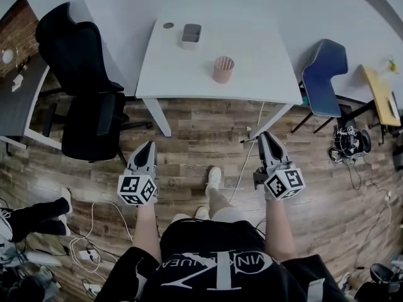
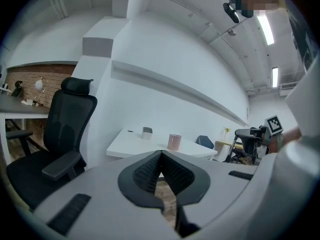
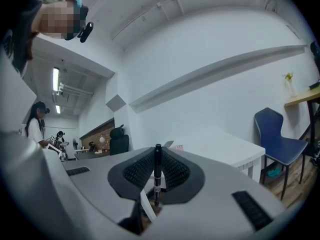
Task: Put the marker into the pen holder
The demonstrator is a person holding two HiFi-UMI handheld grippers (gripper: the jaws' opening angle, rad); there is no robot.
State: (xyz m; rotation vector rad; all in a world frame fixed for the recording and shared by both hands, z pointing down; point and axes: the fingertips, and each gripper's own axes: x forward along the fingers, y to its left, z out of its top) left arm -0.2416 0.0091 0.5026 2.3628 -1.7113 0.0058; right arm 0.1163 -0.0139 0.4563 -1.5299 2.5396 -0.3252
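Observation:
A pink mesh pen holder (image 1: 223, 69) stands upright on the white table (image 1: 182, 68) ahead of me, and the left gripper view shows the holder (image 2: 174, 142) far beyond the jaws. My right gripper (image 1: 267, 138) hangs over the wooden floor, well short of the table, shut on a black marker (image 3: 157, 173). The marker stands upright between the ribbed pads (image 3: 140, 170) in the right gripper view. My left gripper (image 1: 145, 147) is level with it on the left, also short of the table. Its jaws meet at the tip (image 2: 161, 155) with nothing between them.
A grey box (image 1: 191, 34) and a small dark disc (image 1: 168, 25) lie at the table's far side. A black office chair (image 1: 82, 93) stands left of the table, a blue chair (image 1: 324, 74) right. Cables (image 1: 249, 150) trail over the floor.

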